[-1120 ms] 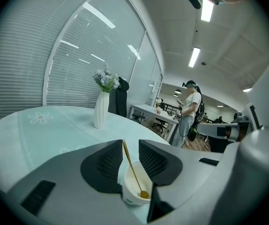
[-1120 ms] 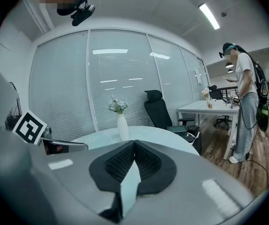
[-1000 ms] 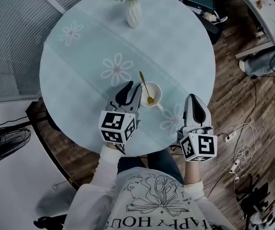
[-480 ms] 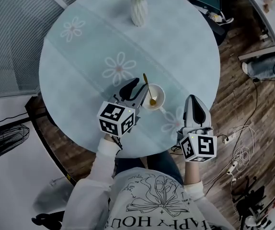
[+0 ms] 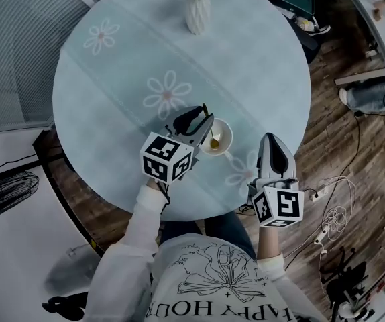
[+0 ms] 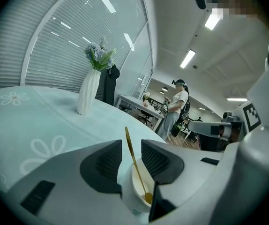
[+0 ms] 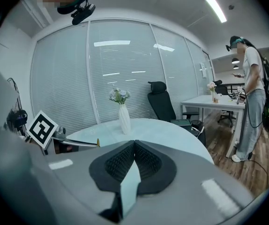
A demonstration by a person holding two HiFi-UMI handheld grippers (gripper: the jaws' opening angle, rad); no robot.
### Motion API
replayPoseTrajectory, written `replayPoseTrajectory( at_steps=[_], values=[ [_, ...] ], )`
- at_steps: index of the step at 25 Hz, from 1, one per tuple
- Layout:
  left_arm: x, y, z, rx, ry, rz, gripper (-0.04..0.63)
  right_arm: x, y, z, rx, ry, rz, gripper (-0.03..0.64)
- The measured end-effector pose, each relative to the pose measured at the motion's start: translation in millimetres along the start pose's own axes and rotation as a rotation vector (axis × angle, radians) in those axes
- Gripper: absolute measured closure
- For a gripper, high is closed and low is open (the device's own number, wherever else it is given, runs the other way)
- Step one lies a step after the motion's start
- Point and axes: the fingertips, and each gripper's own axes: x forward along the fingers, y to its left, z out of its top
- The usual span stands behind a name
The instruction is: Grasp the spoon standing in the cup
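Left gripper view showed your left tool open around the spoon, apparently not touching it; closing remained. Your right tool was shut, empty.

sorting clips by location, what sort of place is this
Most likely an open office. A black office chair and a white desk are in view, glass walls with blinds close off the room, and strip lights run along the ceiling.
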Motion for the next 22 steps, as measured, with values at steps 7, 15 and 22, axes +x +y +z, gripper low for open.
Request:
replayPoseTrajectory(
  at_steps=[7,15,22],
  values=[
    [6.4,-1.1,-2.4,0.030,0.029,-0.021,0.545,3.0,-1.3,-1.8,-0.002,0.009,-0.002,0.606],
    [6.3,-2.5,-2.3,0.033,0.019,-0.038,0.563,3.1,-1.0,-3.5,-0.002,0.011,-0.004,0.606],
    [4.2,-4.6,1.9,-0.008,-0.001,-0.057,0.574,1.9,-2.1,-1.6,0.003,0.004,-0.012,0.606]
  ],
)
